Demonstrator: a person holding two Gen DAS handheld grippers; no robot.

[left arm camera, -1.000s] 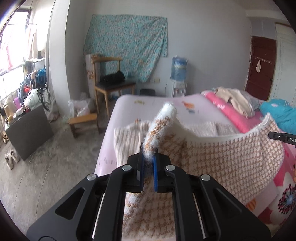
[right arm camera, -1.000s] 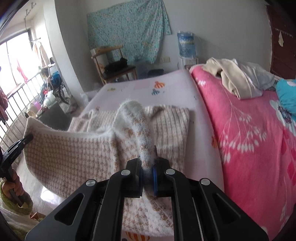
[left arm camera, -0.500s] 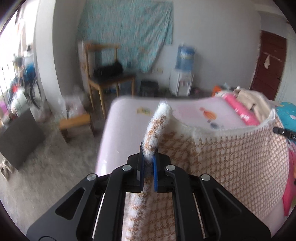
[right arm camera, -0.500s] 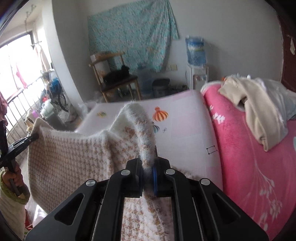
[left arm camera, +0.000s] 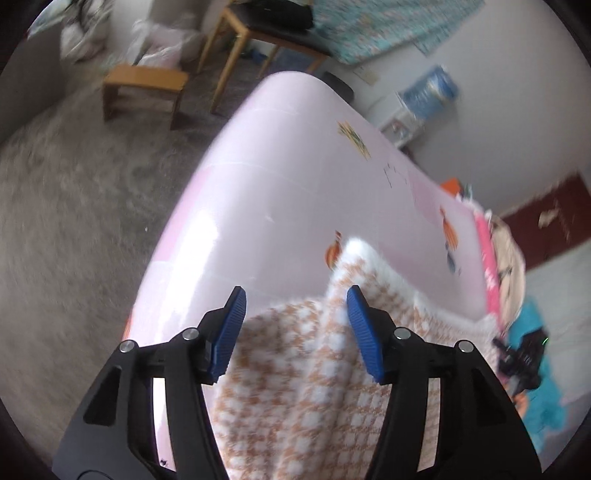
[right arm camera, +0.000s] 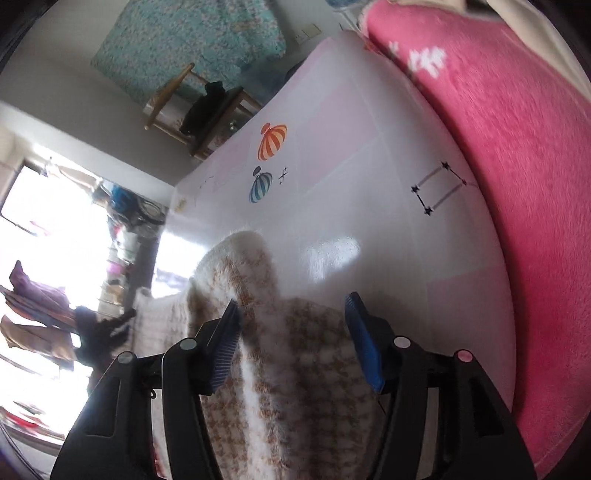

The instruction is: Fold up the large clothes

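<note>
Left wrist view: the left tongs (left arm camera: 293, 325) have just been opening and now stand about half apart, blue pads clear of the cloth. The brown-and-white checked fleece garment (left arm camera: 295, 376) lies loose between them, its fuzzy edge peaking at one o'clock from the tips, resting on the pale pink bed sheet (left arm camera: 280, 192). At eleven o'clock on the grey floor sits a low wooden stool (left arm camera: 144, 83), with a wooden chair (left arm camera: 251, 33) beyond it at twelve. A water dispenser (left arm camera: 424, 96) blurs at one o'clock, a dark red door (left arm camera: 546, 225) at three.

Right wrist view: the right tongs (right arm camera: 293, 326) have likewise just been opening, roughly half wide, gripping nothing. The garment's folded ridge rises between the pads, brushing the left pad, and leans towards eleven o'clock over the sheet. A hot-pink blanket (right arm camera: 517, 155) covers the bed from one to four o'clock. Balloon prints (right arm camera: 271, 142) sit at twelve, and a bright window (right arm camera: 44, 221) glares at nine.
</note>
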